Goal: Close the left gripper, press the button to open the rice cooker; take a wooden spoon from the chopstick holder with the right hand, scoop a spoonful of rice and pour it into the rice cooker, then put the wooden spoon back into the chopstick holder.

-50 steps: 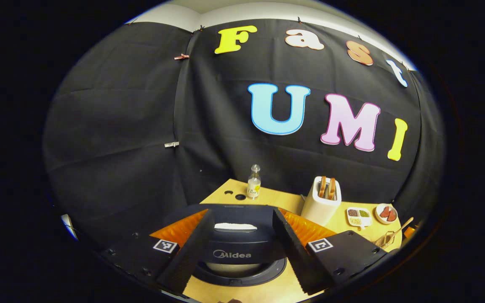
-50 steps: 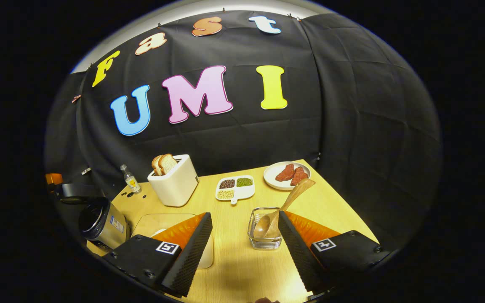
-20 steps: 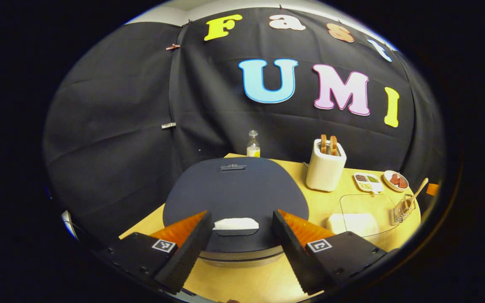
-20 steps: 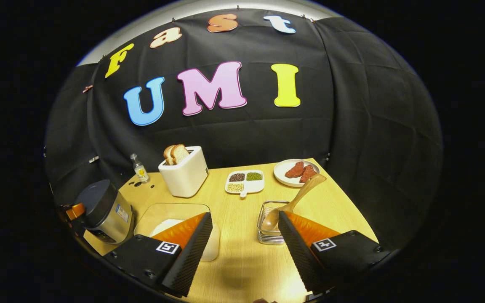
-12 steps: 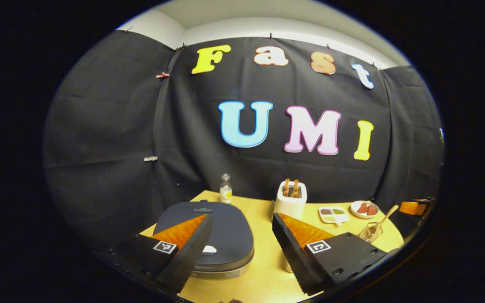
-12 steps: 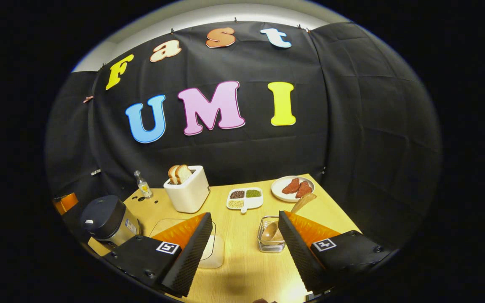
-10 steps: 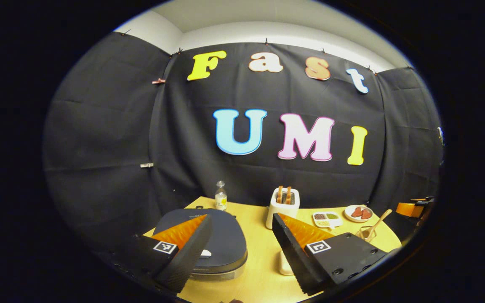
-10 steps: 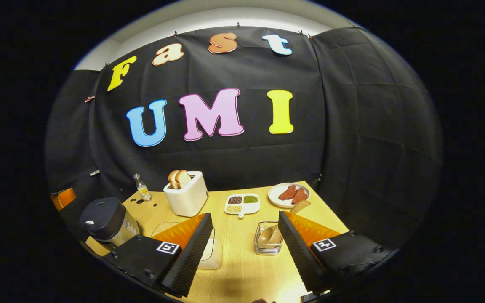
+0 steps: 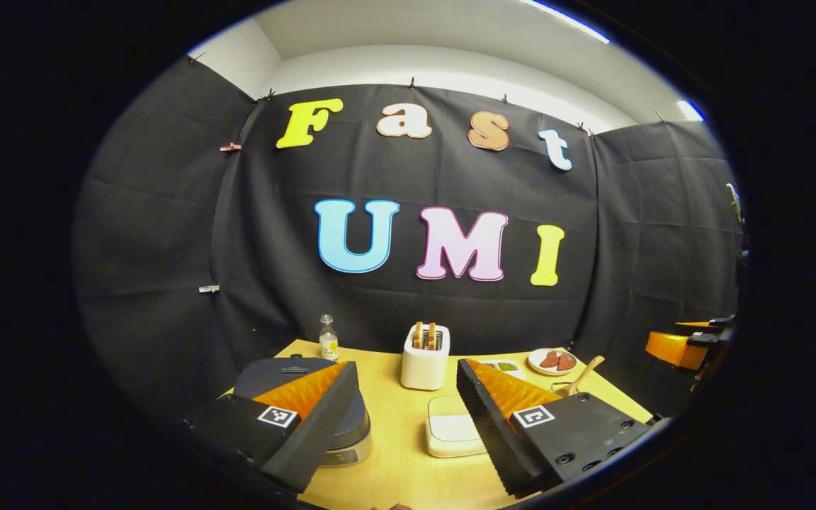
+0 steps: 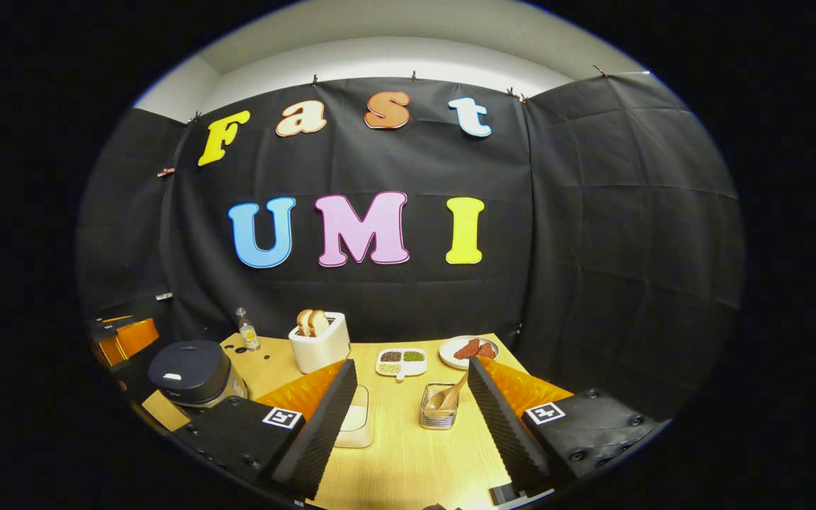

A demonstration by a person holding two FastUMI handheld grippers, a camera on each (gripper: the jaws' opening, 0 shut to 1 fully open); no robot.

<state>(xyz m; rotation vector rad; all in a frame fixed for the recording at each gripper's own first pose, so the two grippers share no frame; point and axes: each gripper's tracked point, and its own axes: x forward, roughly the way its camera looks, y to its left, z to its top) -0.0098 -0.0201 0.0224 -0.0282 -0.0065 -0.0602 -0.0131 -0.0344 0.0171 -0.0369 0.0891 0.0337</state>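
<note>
Wooden spoon (image 10: pixel 450 394) in chopstick holder (image 10: pixel 438 414), handle leaning upper-right

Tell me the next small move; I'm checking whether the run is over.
Probably just park both grippers: the rice cooker is shut after standing open earlier, the wooden spoon sits in the chopstick holder, and the left gripper and right gripper are open, away from both.

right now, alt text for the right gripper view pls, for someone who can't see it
The right gripper hangs open above a wooden table, holding nothing. Ahead, a wooden spoon stands in a chopstick holder. A closed rice cooker sits far left, with a toaster holding bread, a divided dish and a plate behind.
</note>
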